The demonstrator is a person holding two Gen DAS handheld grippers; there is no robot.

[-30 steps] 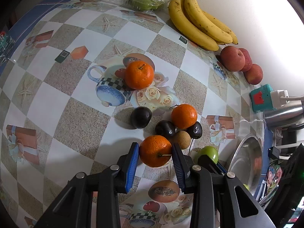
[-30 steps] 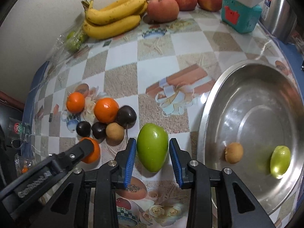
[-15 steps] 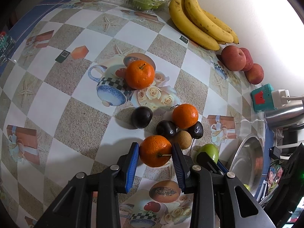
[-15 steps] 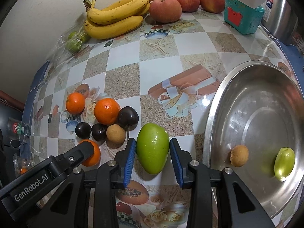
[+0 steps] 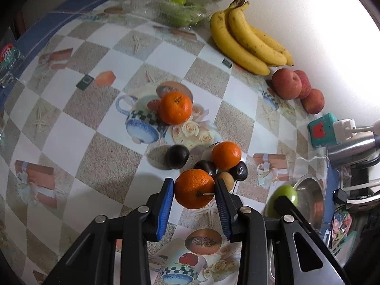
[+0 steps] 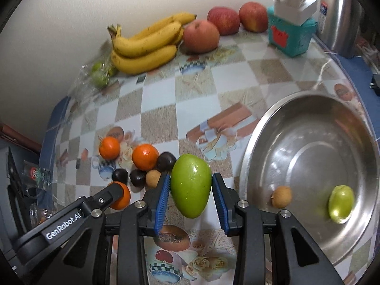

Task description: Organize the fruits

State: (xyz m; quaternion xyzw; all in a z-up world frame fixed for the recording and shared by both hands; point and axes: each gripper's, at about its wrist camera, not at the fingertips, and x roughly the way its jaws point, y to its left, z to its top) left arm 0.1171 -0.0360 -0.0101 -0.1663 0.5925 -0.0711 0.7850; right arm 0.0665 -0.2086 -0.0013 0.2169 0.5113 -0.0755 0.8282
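The left gripper is clamped on an orange, its blue pads pressed to either side of the fruit just above the counter; the right gripper is closed on a green mango, which hangs tilted between the pads, clear of the patterned cloth; to the right of the mango sits a steel bowl, holding a small brown fruit and a small green fruit set apart from each other; just behind the held orange lies a cluster of a second orange, three dark plums and a tan round fruit, mostly touching; a third orange rests farther back on its own; against the wall lie a bunch of bananas, three reddish apples beside them, a clear bag of green fruit to the left, and a teal box near a metal kettle.
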